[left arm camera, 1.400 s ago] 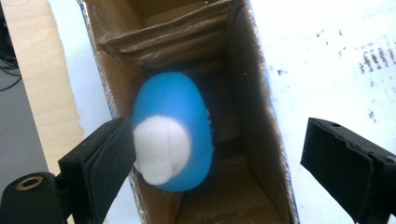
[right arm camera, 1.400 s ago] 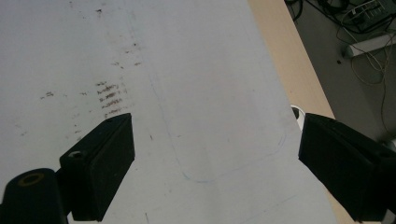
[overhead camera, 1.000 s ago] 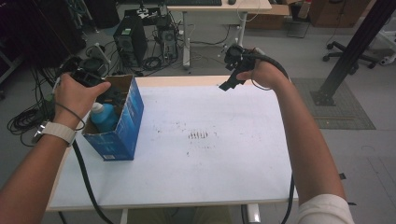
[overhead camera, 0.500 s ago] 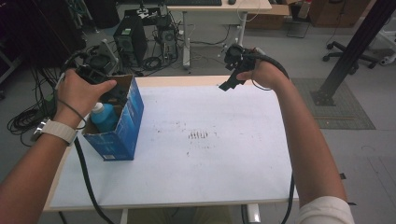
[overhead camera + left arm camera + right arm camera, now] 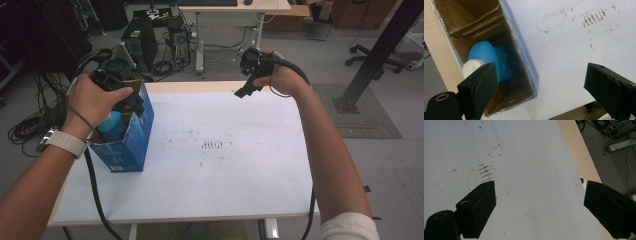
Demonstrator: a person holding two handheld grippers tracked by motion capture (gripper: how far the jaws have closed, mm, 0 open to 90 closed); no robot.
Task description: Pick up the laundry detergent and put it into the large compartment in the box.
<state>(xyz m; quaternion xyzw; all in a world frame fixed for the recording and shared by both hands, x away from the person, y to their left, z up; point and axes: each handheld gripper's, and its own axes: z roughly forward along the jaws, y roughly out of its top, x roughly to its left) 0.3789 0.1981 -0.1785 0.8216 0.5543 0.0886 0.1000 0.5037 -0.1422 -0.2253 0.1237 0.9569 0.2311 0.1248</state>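
Note:
A blue cardboard box stands open-topped at the left of the white table. Inside it lies a blue bottle with a white cap. My left gripper hovers just over the box's open top. In the left gripper view its jaws are wide open, left gripper, above the box wall, the bottle and its cap. My right gripper is held in the air over the table's far edge, open and empty, right gripper.
Brown smudge marks sit mid-table, and a faint blue outline is drawn on the sheet. Behind the table are a computer tower, cables and another desk. A black post and an office chair stand at the right.
My left hand and gripper have shifted slightly right and up over the box. The right gripper has stayed in place, and the box has not moved.

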